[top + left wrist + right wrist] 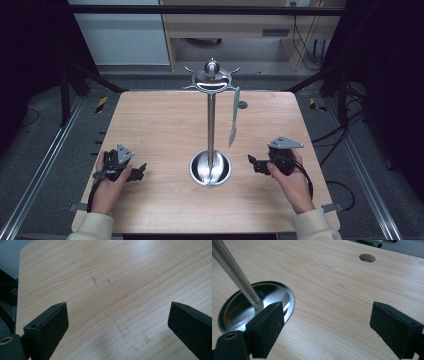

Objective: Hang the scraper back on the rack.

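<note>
A steel utensil stand (pixel 211 115) rises from a round dish base (pixel 210 169) in the middle of the wooden table (pixel 160 125). A pale green spatula (pixel 234 116) hangs from a hook at the stand's top, on the right side. My left gripper (pixel 142 171) rests low at the table's left, held in a hand, open, with bare wood between its jaws (pixel 117 312). My right gripper (pixel 251 161) sits to the right of the base, open and holding nothing. In the right gripper view the stand's pole (pixel 234 272) and dish base (pixel 274 293) lie just beyond the left jaw.
A small round hole (pixel 242 105) marks the table's far right part, also seen as a cable hole (pixel 367 258) in the right gripper view. Black frame bars and rails run along both sides of the table. A wooden desk stands beyond the far edge.
</note>
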### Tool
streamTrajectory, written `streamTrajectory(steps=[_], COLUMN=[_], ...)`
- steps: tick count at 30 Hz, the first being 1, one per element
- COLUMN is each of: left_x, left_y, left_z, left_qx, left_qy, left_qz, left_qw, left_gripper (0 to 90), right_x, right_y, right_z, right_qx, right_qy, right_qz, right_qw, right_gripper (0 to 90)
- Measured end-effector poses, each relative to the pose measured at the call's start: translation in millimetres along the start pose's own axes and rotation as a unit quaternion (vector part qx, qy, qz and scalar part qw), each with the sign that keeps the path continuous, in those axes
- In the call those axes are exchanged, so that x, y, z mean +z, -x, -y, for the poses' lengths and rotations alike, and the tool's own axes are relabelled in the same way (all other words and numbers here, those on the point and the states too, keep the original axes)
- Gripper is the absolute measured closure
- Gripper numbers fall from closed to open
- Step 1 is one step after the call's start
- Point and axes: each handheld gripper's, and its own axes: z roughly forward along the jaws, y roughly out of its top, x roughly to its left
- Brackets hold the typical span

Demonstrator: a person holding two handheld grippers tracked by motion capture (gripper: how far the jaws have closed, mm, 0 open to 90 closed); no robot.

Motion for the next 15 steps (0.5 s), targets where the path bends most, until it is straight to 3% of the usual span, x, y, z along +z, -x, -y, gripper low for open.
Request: streamTrajectory(steps=[4, 9, 11, 15], left_x=[0.0, 0.2, 0.1, 0.0], left_y=[0.4, 0.9, 1.0, 0.9], left_z=[0.0, -0.3, -0.6, -1.2], left_qx=[0.001, 0.000, 0.001, 0.001], left_qy=[0.000, 0.001, 0.001, 0.003], left_qz=[0.001, 0.003, 0.003, 0.003], left_qw=[1.0000, 1.0000, 1.0000, 1.0000], left_gripper=[2.9, 2.9, 2.9, 2.9], right_x=[6.8, 14.2, 17.6, 20.2], right_y=[1.8, 3.7, 7.3, 13.3], right_z=[3.1, 11.2, 16.0, 24.8], right_qx=[0.000, -0.003, 0.010, 0.027], right_qy=[-0.009, 0.010, 0.012, 0.029], right_qz=[0.003, 0.010, 0.001, 0.007], right_qw=[1.0000, 0.9999, 0.9999, 0.9992], right_gripper=[12.8, 15.7, 15.7, 17.4])
